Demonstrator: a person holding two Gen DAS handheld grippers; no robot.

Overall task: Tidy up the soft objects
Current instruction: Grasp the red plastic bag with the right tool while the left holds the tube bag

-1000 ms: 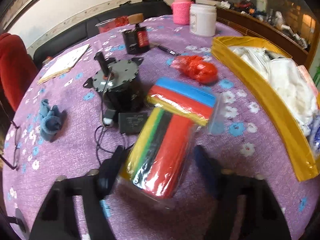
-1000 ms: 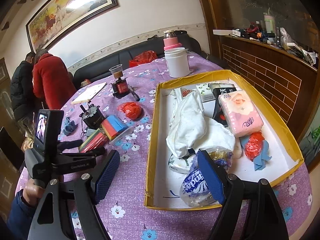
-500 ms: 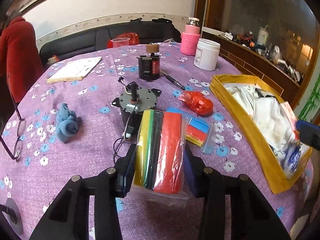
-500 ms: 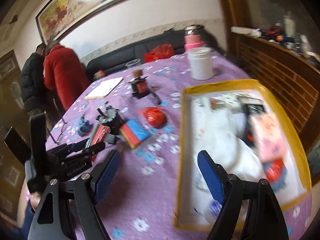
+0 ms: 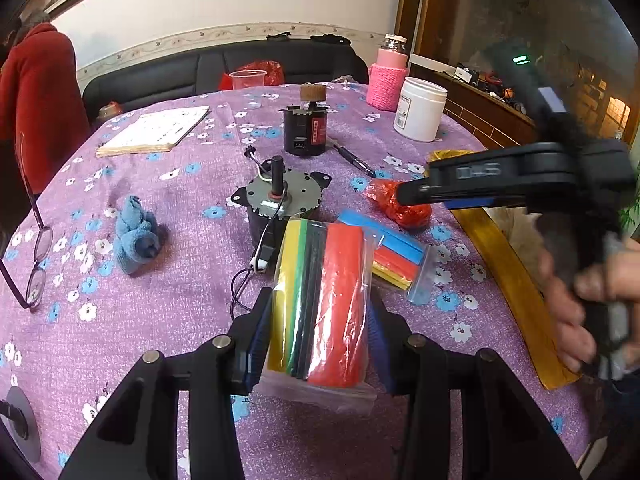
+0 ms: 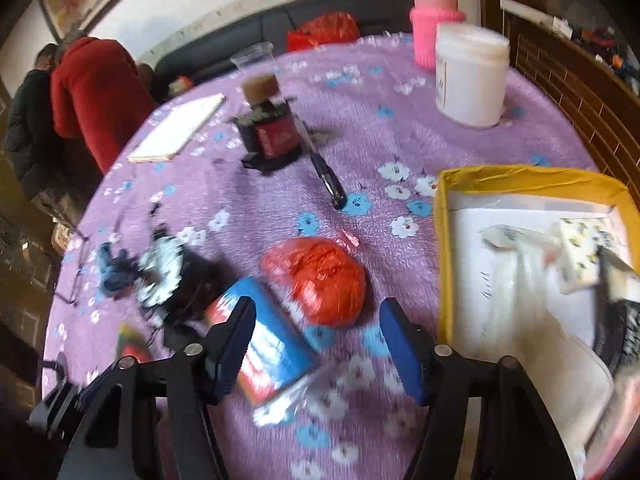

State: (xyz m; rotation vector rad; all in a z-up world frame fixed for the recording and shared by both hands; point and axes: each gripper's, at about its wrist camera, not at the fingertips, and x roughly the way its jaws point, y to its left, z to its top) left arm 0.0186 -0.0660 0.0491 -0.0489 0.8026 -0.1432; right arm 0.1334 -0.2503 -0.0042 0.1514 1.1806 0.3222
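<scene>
At the bottom centre of the left view, the left gripper pinches a bag of coloured strips. Its slick plastic could slide free if tilted. In the right view, the right gripper gapes empty, low centre. The red bundle lies beyond it, mid-frame. The yellow box sits at right.

Purple floral table bears motor, blue cloth, notebook.

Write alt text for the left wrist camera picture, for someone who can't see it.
The left gripper clamps a clear plastic bag of yellow, green, black and red strips above a purple flowered tablecloth. Beyond lie a grey motor and a crumpled blue cloth.
</scene>
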